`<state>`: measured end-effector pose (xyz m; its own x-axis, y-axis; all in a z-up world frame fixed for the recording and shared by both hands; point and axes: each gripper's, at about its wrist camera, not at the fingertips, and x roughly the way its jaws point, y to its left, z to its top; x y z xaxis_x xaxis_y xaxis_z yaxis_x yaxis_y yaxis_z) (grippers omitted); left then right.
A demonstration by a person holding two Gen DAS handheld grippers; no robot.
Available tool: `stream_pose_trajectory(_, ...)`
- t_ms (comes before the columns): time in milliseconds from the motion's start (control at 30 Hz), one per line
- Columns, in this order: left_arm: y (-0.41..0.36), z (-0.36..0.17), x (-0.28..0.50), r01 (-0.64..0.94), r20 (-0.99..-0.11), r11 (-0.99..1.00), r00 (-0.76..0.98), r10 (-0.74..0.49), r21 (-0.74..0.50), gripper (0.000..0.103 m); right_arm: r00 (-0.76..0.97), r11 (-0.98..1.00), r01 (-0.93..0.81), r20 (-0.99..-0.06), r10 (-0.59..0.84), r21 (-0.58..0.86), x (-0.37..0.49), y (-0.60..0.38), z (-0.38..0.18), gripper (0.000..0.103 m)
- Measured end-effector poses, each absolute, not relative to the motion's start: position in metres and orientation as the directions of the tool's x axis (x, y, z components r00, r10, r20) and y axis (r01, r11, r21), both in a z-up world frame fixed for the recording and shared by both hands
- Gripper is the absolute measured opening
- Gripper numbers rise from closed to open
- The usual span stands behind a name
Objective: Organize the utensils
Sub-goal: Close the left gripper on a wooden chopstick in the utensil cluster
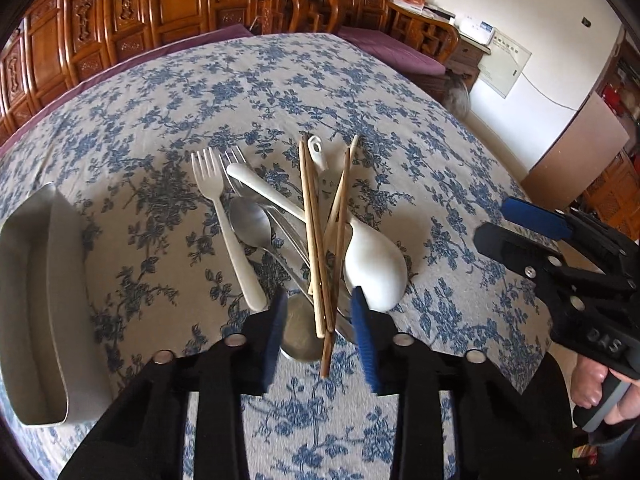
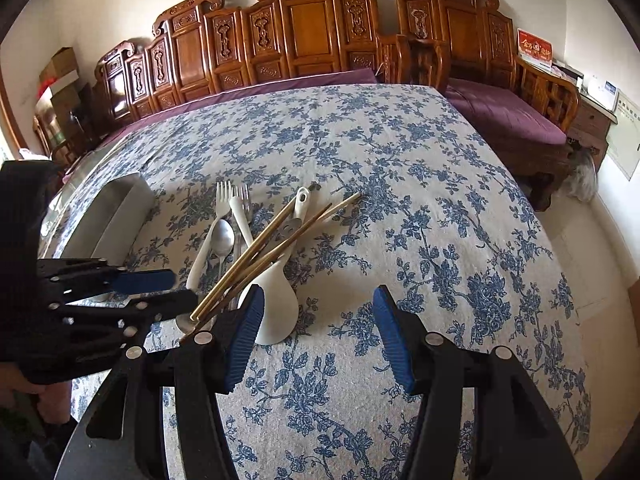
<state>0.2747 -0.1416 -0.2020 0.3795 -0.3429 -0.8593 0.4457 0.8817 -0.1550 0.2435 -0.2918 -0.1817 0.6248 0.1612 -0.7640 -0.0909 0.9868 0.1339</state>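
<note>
Left gripper point(image 1: 322, 332): fingers narrowed astride the near ends of the chopsticks point(image 1: 316, 236), not visibly pinching; long axis runs up-frame from the fingers. Right gripper point(image 2: 318, 336): fingers half-spread, empty, over bare table point(image 2: 420, 184), pile at lower left.

Blue-flowered cloth point(image 2: 400, 208) spread over surface, purple edging at far side. Carved wooden panels point(image 2: 304, 32) along back wall. Wooden sofa with purple cushion point(image 2: 516, 116) off right corner. Red card point(image 2: 534, 50) upright on side cabinet there, white boxes point(image 1: 476, 30) beside it. Pale chart point(image 1: 505, 68) on white wall. Cardboard boxes point(image 2: 60, 76) stacked far left.
</note>
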Motion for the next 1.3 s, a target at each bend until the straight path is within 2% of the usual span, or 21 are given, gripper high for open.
stream_pose_trajectory(133, -0.146, -0.212, 0.289, 0.429, -0.868, 0.885, 0.355, -0.347, -0.179, 0.019, 0.62, 0.987, -0.087, -0.768, 0.161, 0.137, 0.243, -0.295, -0.184, 0.059)
stream_pose_trajectory(267, -0.15, -0.221, 0.297, 0.424, -0.881, 0.89, 0.34, -0.328, -0.168, 0.015, 0.618, 0.986, -0.085, -0.768, 0.164, 0.142, 0.243, -0.296, -0.186, 0.059)
stream_pose_trajectory(367, -0.152, -0.226, 0.3, 0.422, -0.886, 0.89, 0.328, -0.329, -0.174, 0.007, 0.617, 0.986, -0.084, -0.769, 0.167, 0.146, 0.243, -0.296, -0.187, 0.059)
stream_pose_trajectory(600, -0.146, -0.229, 0.302, 0.394, -0.886, 0.9, 0.329, -0.328, -0.187, 0.005, 0.617, 0.985, -0.095, -0.767, 0.173, 0.145, 0.243, -0.293, -0.186, 0.059)
stream_pose_trajectory(933, -0.125, -0.204, 0.288, 0.38, -0.85, 0.904, 0.396, -0.348, -0.194, 0.004, 0.605, 0.984, -0.116, -0.775, 0.181, 0.139, 0.246, -0.28, -0.188, 0.059)
stream_pose_trajectory(1000, -0.118, -0.2, 0.283, 0.375, -0.843, 0.906, 0.409, -0.35, -0.194, 0.004, 0.601, 0.982, -0.125, -0.777, 0.187, 0.14, 0.249, -0.275, -0.189, 0.049)
stream_pose_trajectory(1067, -0.11, -0.196, 0.279, 0.37, -0.838, 0.907, 0.415, -0.355, -0.2, 0.004, 0.594, 0.978, -0.144, -0.777, 0.209, 0.152, 0.253, -0.268, -0.191, 0.043)
stream_pose_trajectory(1300, -0.091, -0.187, 0.27, 0.358, -0.823, 0.915, 0.452, -0.345, -0.187, 0.004, 0.569, 0.975, -0.157, -0.792, 0.22, 0.159, 0.284, -0.254, -0.199, 0.029)
